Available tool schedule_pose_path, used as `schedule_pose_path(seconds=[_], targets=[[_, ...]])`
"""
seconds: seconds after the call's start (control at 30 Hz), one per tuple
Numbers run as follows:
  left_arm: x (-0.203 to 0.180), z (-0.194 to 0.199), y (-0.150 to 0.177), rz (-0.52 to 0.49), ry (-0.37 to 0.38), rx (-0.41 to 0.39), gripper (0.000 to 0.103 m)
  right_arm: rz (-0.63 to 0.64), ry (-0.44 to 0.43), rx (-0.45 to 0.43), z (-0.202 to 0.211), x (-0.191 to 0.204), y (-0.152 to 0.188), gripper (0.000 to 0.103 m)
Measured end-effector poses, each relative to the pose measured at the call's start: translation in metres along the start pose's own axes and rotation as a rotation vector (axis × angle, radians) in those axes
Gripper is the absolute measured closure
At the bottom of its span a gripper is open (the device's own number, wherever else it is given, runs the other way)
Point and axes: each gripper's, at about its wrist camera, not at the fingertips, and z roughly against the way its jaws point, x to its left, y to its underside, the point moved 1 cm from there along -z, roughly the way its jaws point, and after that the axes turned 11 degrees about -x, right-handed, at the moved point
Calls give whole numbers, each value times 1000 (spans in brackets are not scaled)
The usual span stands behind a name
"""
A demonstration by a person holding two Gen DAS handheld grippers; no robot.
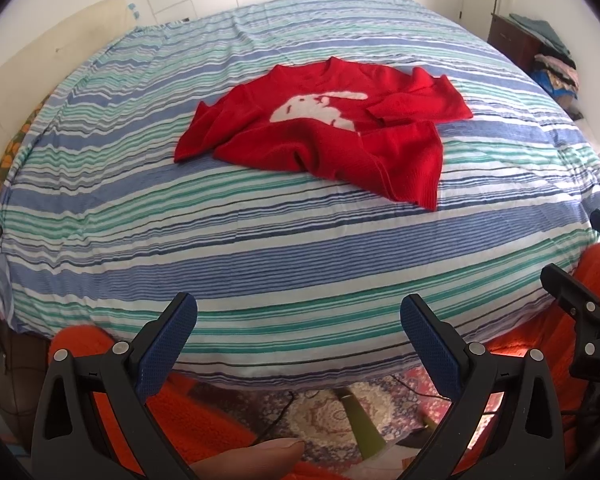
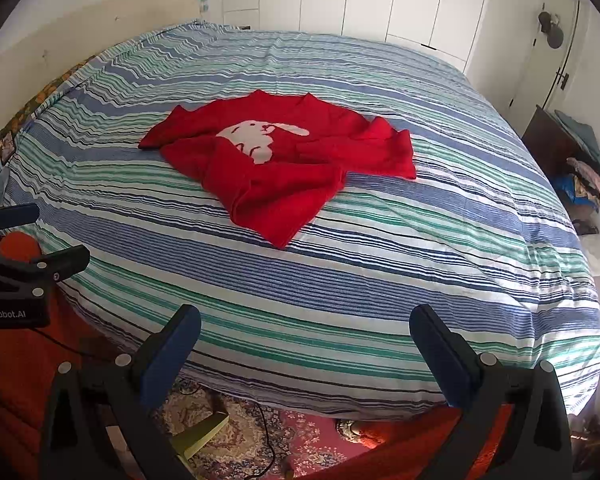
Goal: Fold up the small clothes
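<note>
Lying rumpled on the blue-green striped bedspread [image 1: 260,248], a red knitted jumper [image 1: 332,132] with a white, seemingly rabbit-shaped motif is left untouched; the left gripper [image 1: 298,320] and right gripper [image 2: 305,332] are held spread, empty.

Bright, even daylight; soft shadows; strong fisheye bulge (dark vignette at corners); centre sharp, edges slightly smeared.

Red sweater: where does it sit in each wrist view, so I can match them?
Left wrist: red sweater lies crumpled above centre, slightly right, on the striped bedspread.
Right wrist: red sweater lies above centre, slightly left.
Shared landmark: the white rabbit motif on its chest.
</note>
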Motion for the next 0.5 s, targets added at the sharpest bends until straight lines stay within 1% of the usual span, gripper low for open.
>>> schedule_pose_path(seconds=[0.5], targets=[[1, -2, 1, -3, -6, 0, 1, 5, -1, 5, -3, 1, 1, 0]])
